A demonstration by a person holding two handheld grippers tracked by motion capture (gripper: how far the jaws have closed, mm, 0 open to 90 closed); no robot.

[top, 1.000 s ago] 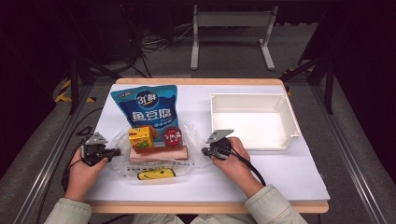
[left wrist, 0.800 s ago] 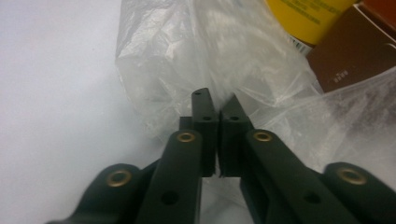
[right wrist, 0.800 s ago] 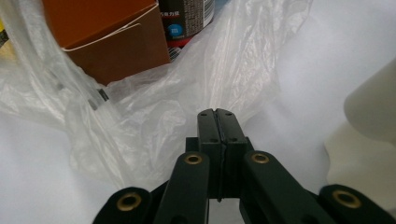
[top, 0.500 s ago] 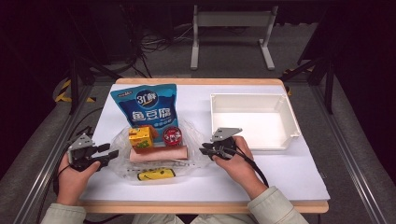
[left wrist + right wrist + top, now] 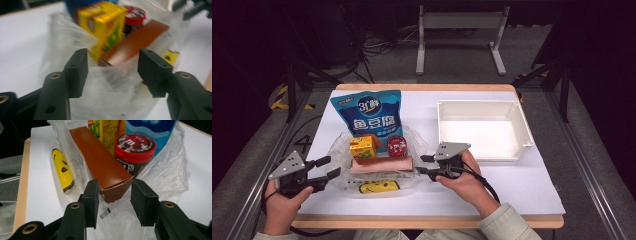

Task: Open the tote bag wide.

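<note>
A clear plastic bag [image 5: 417, 145] lies mid-table holding a yellow box [image 5: 362, 148], a red-lidded tub [image 5: 397, 145], a long brown box [image 5: 382, 164] and a yellow smiley pack [image 5: 378, 187]. My left gripper [image 5: 328, 166] hovers at the bag's left edge; its jaws have just been opening. In the left gripper view, the gripper [image 5: 112, 67] stands open with only blurred bag film [image 5: 112, 95] beyond it. My right gripper [image 5: 421, 164] is at the bag's right edge, jaws also just opened. In the right gripper view, the gripper [image 5: 112, 192] is open, with the brown box's [image 5: 100, 167] end just ahead, untouched.
A blue snack bag [image 5: 369, 117] stands behind the plastic bag. A white tray [image 5: 522, 130] sits at the right, nothing in it. The table's front edge [image 5: 427, 221] runs close under both hands. Dark floor with metal frames surrounds the table.
Both grippers were shut at the bag's edges a second ago and now stand open. The left hand has drawn back to the left, away from the bag; the right hand has barely shifted.
</note>
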